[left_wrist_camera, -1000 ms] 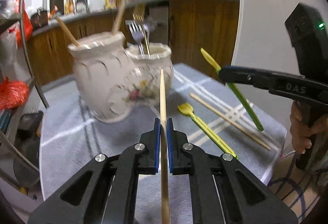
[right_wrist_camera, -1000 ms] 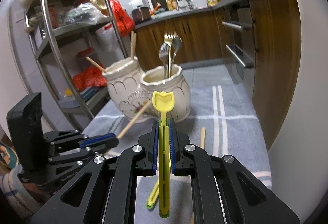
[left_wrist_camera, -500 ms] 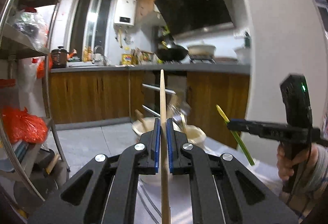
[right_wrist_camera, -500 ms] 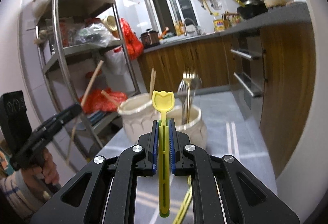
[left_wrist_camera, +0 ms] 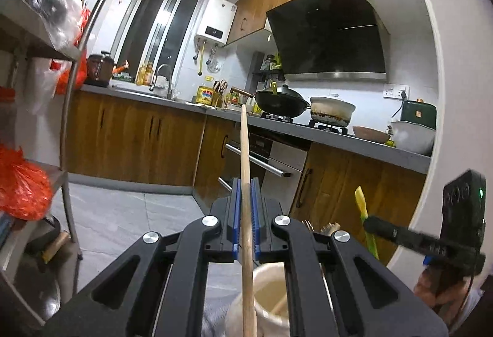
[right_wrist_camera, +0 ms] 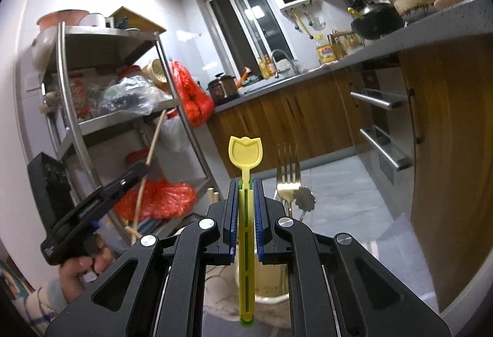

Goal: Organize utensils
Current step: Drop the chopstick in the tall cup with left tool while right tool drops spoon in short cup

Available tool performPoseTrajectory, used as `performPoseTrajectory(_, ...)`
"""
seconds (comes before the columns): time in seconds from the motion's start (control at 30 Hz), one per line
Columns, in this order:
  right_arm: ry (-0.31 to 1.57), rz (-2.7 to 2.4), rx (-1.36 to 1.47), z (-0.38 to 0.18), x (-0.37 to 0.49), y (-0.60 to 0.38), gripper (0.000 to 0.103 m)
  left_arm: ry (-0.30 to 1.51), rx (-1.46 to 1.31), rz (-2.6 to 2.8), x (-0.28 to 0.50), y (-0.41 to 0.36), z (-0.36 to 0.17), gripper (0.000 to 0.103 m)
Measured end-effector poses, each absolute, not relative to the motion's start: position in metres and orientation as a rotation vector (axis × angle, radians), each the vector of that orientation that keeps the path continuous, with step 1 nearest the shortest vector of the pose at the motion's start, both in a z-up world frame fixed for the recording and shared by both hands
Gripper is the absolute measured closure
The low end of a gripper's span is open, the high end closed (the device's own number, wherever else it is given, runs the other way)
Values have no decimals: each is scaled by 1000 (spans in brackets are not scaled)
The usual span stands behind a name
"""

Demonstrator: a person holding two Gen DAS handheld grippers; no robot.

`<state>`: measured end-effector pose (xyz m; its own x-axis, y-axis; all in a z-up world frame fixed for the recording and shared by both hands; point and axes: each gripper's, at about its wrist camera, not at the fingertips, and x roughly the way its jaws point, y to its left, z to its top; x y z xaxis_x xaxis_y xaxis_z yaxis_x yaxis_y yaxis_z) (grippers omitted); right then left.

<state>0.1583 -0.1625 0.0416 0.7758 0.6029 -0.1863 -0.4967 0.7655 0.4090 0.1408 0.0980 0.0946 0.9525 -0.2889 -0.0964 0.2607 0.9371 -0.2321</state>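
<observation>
1. Wooden chopstick [left_wrist_camera: 245,183], long and thin, is pinched in the left tool [left_wrist_camera: 245,204] above a cream jar [left_wrist_camera: 271,284].
2. Yellow spoon [right_wrist_camera: 245,152] stands up, pinched in the right tool [right_wrist_camera: 245,207], beside a fork [right_wrist_camera: 288,180].

Left gripper [left_wrist_camera: 245,207] and right gripper [right_wrist_camera: 245,207], each held nearly level in a hand [right_wrist_camera: 83,267], jaws closed on a thin stick and a yellow utensil respectively.

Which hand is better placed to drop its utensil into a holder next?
Probably the left. The left gripper holds a wooden chopstick with a cream holder's open mouth right beneath it. The right gripper holds its yellow spoon above the fork holder, mostly hidden.
</observation>
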Motion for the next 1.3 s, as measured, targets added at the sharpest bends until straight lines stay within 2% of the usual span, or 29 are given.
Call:
performPoseTrajectory(0.27,323,608,367,34,177,-156,93,136,-277,-310,175,88,82,97)
performPoseTrajectory(0.93,246,538,246,24,179,-136,92,173,-222,-424,161,94,68,97)
performPoseTrajectory(1.3,325,556,134,13,173,-126,92,186,-191,-398,155,91,73,97)
